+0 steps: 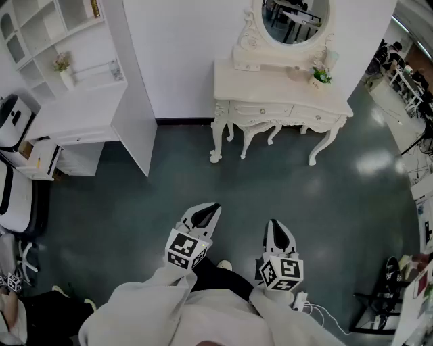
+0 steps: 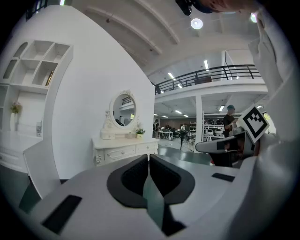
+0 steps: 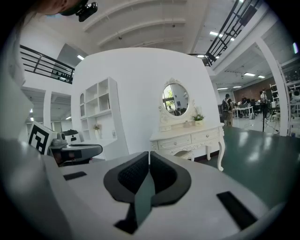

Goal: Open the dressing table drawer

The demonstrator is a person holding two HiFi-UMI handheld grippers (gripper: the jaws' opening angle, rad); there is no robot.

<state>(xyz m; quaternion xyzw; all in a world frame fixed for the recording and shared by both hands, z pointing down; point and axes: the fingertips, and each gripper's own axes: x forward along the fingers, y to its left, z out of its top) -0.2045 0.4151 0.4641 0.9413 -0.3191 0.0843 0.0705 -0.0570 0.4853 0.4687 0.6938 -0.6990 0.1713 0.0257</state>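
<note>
A white dressing table (image 1: 277, 88) with an oval mirror (image 1: 295, 20) stands against the far wall. Its two drawers (image 1: 260, 109) are closed, each with a small knob. It also shows as the dressing table (image 2: 123, 149) in the left gripper view and the dressing table (image 3: 187, 137) in the right gripper view. My left gripper (image 1: 210, 211) and right gripper (image 1: 273, 226) are held side by side over the dark green floor, well short of the table. Both are shut with nothing between the jaws, left gripper (image 2: 149, 161), right gripper (image 3: 149, 159).
A small potted plant (image 1: 321, 76) sits on the table's right end. A white shelf unit with a desk (image 1: 74, 101) stands at the left, beside a white partition (image 1: 139, 135). A stool (image 1: 260, 132) is tucked under the table. Cables and stands (image 1: 379, 304) lie at the right.
</note>
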